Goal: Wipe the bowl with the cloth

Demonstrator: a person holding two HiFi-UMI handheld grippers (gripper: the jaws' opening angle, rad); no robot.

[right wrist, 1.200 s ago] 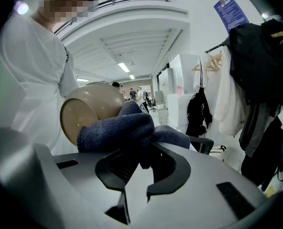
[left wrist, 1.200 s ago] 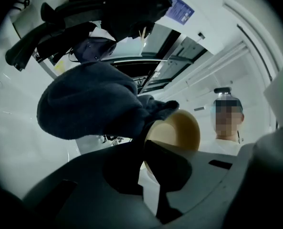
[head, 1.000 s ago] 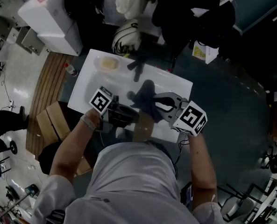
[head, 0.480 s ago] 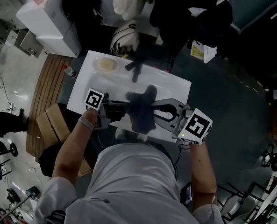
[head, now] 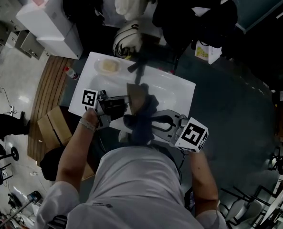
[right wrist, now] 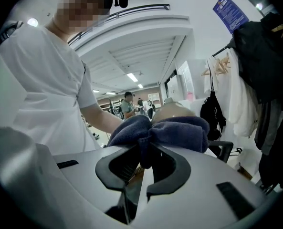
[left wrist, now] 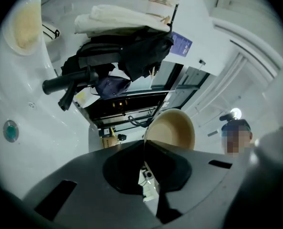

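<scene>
The tan bowl [head: 136, 95] is tipped on edge above the white table [head: 177, 88], with my left gripper [head: 126, 102] shut on its rim. In the left gripper view the bowl [left wrist: 175, 129] faces me just past the closed jaws of that gripper [left wrist: 143, 149]. My right gripper [head: 150, 124] is shut on a bunched dark blue cloth [head: 139, 122], which lies against the bowl's near side. In the right gripper view the cloth [right wrist: 177, 133] bulges over the right gripper [right wrist: 143, 157], and the bowl [right wrist: 173, 110] shows just behind it.
A shallow plate [head: 108, 66] with a yellowish patch sits at the table's far left corner, next to a black handled tool [head: 138, 68]. Hanging clothes and bags [head: 131, 4] crowd the far side. A cardboard box [head: 49, 127] stands on the floor at the left.
My left gripper has swung left and tipped the bowl up from near the table's front edge. My right gripper has carried the cloth left, onto the bowl.
</scene>
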